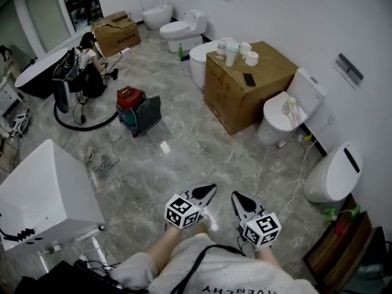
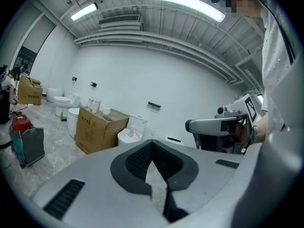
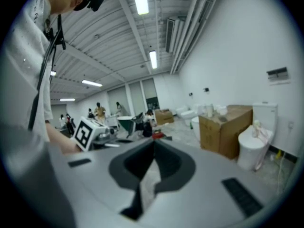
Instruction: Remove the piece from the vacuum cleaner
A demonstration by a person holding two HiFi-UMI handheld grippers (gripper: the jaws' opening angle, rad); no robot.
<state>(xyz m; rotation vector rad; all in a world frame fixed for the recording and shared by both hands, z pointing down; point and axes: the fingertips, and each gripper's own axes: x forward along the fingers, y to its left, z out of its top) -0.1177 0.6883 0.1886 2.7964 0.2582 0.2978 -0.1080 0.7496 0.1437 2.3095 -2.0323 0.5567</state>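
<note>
The vacuum cleaner (image 1: 130, 103), a small canister with a red top and a dark panel leaning on its side, stands on the marble floor far ahead of me. The left gripper view shows the vacuum cleaner (image 2: 19, 136) at its left edge, small. My left gripper (image 1: 211, 188) and right gripper (image 1: 234, 195) hang side by side close to my body, both pointing forward. Each is shut with nothing between its jaws. Seen along their own jaws, the left gripper (image 2: 152, 142) and right gripper (image 3: 153, 142) show tips meeting. Which piece of the vacuum is meant I cannot tell from here.
A black hose (image 1: 82, 125) loops on the floor left of the vacuum, near a seated person (image 1: 87, 66). A big cardboard box (image 1: 245, 87) with cups on top stands right of centre. Toilets (image 1: 282, 115) line the right wall. A white fixture (image 1: 43, 192) sits at near left.
</note>
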